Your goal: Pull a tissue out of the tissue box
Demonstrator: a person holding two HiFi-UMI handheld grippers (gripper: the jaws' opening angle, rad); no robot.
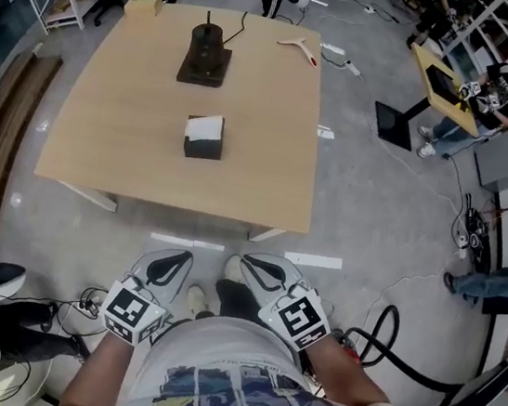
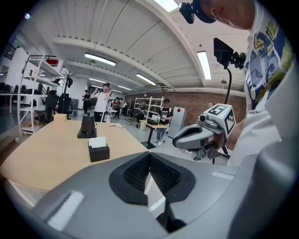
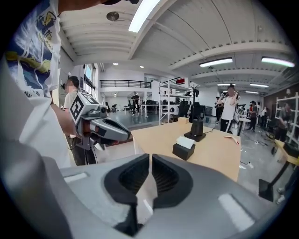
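A black tissue box (image 1: 204,138) with a white tissue showing on top stands near the middle of the light wooden table (image 1: 111,149). Both grippers hover low over the floor, well short of the table's near edge and close to my body. My left gripper (image 1: 170,263) is shut with nothing between its jaws. Beside it, my right gripper (image 1: 260,268) also looks shut and empty. In the left gripper view the tissue box (image 2: 98,150) lies ahead to the left, with the right gripper (image 2: 187,136) alongside. The right gripper view has the tissue box (image 3: 184,148) ahead and the left gripper (image 3: 122,134) at left.
A black device (image 1: 205,55) with a cable stands farther back on the table. A small cardboard box (image 1: 144,2) and a wooden tool (image 1: 299,49) lie near its far edge. Cables (image 1: 387,324) trail on the floor at right. People (image 1: 499,91) and shelving stand around the room.
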